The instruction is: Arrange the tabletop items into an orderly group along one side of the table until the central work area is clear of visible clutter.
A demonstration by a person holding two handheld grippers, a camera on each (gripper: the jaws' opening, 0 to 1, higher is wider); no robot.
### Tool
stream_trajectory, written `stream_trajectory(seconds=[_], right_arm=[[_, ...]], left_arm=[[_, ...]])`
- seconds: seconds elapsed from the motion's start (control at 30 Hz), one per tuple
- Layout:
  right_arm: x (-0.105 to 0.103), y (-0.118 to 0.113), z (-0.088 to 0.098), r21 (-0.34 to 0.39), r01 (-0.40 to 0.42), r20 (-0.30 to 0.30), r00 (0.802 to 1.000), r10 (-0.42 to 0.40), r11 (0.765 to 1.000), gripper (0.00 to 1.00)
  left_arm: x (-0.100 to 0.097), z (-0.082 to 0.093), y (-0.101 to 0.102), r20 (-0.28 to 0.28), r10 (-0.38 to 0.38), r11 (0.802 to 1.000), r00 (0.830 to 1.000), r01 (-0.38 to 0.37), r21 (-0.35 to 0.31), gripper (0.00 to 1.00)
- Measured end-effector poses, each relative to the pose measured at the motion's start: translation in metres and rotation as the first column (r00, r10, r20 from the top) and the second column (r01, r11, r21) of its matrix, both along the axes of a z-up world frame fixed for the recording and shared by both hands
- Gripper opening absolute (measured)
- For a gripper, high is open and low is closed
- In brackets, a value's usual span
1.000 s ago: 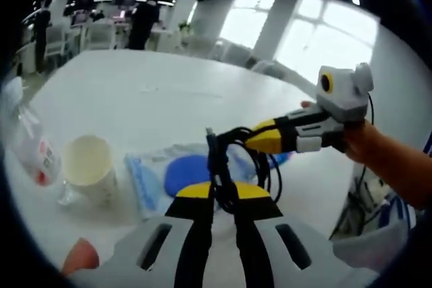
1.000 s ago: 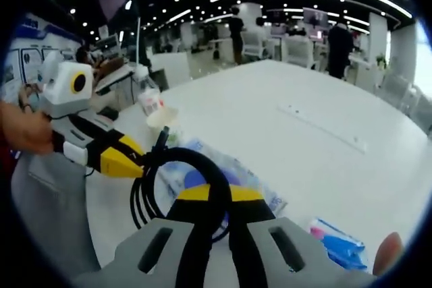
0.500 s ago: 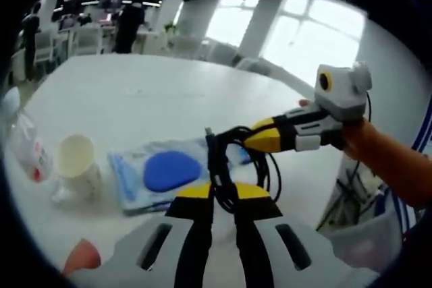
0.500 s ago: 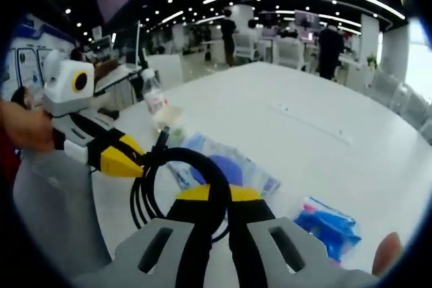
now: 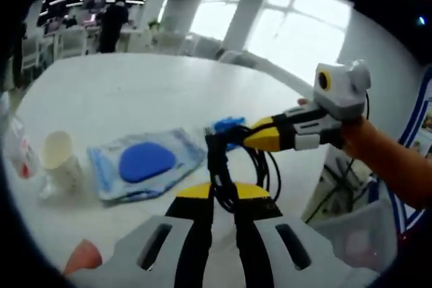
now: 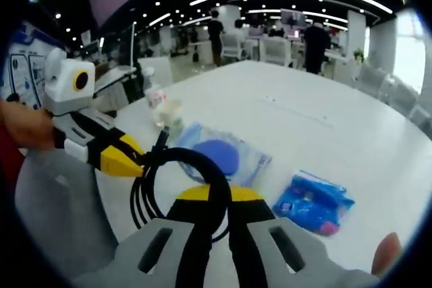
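Above the white table, in the left gripper view, your left gripper has its jaws drawn together on a coiled black cable, the strands pinched between the yellow-tipped fingers and lifted clear of the tabletop. Your right gripper comes in from the right of this view, your hand behind it, and its yellow tips close on the same coil just past your own jaws. Beyond the coil, a clear packet with a blue round pad inside lies flat on the table. A paper cup stands upright to the left of the packet, and a plastic bottle with a red label sits just past the cup at the frame's edge. A small blue wrapper peeks out behind the cable.

Across in the right gripper view, your right gripper is clamped on the black loop of the cable, which arcs over the jaws and hangs down at their left. Your left gripper reaches in from the left and grips the coil at its near side. On the table beyond, the clear packet lies near the middle. The blue wrapper rests to its right, apart from it. The cup and bottle stand close together near the table's edge.
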State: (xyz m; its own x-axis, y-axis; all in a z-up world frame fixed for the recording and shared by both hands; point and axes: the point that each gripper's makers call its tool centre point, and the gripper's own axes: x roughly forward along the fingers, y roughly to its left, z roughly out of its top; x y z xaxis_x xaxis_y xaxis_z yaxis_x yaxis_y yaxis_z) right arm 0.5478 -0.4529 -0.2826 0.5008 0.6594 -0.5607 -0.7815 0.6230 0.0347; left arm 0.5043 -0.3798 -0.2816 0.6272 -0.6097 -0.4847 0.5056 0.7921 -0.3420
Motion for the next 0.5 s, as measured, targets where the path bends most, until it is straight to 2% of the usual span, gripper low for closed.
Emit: stream_trajectory(seconds=[0.5], right_arm=[[-0.022,-0.036,-0.007,-0.014,0.094,-0.017,0.995,-0.094,0.995,0.07]], left_arm=[[-0.015,-0.009,-0.033,-0.030,-0.101,0.995,0.994,0.101,-0.006,0.08]])
